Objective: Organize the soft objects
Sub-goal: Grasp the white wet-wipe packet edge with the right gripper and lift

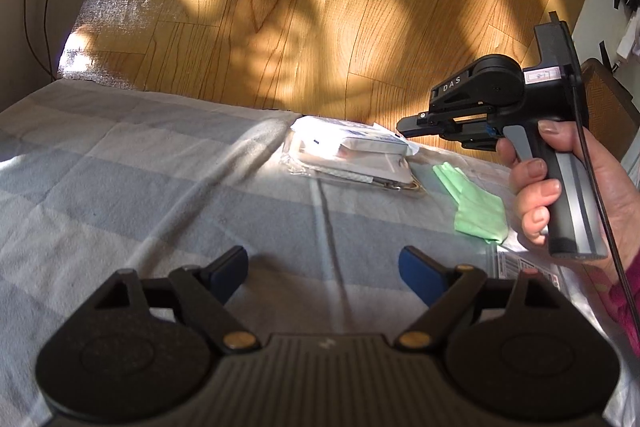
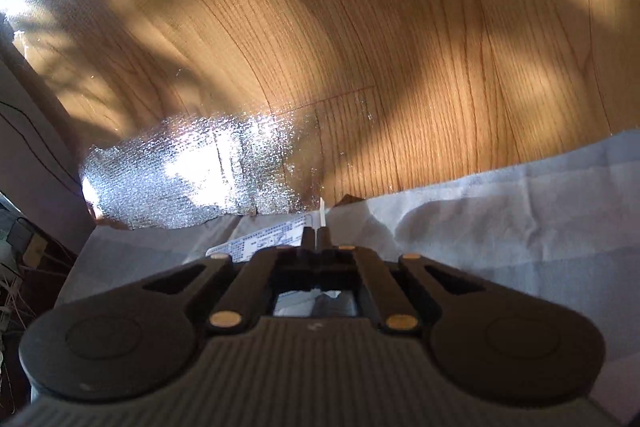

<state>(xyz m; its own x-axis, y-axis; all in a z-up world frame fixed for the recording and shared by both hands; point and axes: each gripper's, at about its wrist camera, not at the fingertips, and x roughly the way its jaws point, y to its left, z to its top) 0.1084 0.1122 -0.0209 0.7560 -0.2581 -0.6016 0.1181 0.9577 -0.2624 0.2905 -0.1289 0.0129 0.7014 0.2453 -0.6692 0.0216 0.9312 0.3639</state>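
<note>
1. The only writing that reads clearly is "DAS", in pale letters on the side of the right hand-held gripper (image 1: 404,127), seen from the left wrist view.
2. A hand (image 1: 568,195) grips that tool's handle, fingers wrapped over the grey trigger.
3. The right hand-held gripper (image 2: 320,233) is closed, its jaws pinched on the thin white edge of a packet (image 2: 260,243). The packet carries lines of small print, too fine to read.
4. That packet lies flat on the cloth (image 2: 500,219), its long axis running left from the closed tips; the pinched edge stands upright between them.
5. The left hand-held gripper (image 1: 324,275) is open, blue pads wide apart, nothing between them, over the grey striped cloth.
6. Ahead of it and slightly right lies a clear pouch (image 1: 352,155) of white items with faint unreadable marks, its long axis slanting away toward the left.
7. Right of the pouch, a green cloth (image 1: 476,207) lies folded, pointing away toward the wood floor (image 1: 320,7).
</note>
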